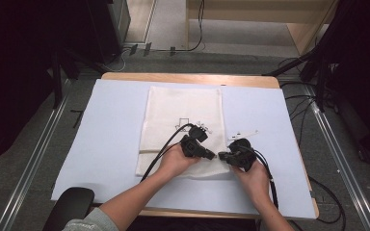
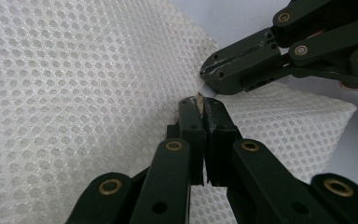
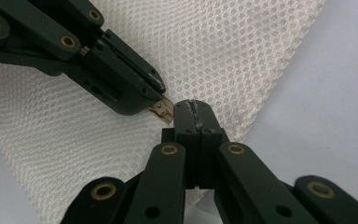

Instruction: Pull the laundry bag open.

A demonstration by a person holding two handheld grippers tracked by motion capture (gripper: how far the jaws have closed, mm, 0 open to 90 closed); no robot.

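Observation:
A white mesh bag (image 1: 183, 108) lies flat on the pale blue table cover (image 1: 111, 134). Both grippers meet at the bag's near edge, tip to tip. My left gripper (image 2: 200, 103) is shut on a small brass-coloured zipper pull (image 3: 164, 109), which pokes out from its jaws in the right gripper view. My right gripper (image 3: 193, 106) is shut too, and a small white bit of the bag's edge (image 2: 206, 88) shows at its tip. In the high view the left gripper (image 1: 211, 155) and right gripper (image 1: 221, 156) almost touch.
A small white tag (image 1: 243, 133) lies just right of the bag. A black chair part (image 1: 70, 207) sits at the table's near left corner. Cables (image 1: 327, 192) trail over the floor at the right. Metal rails run along both sides of the table.

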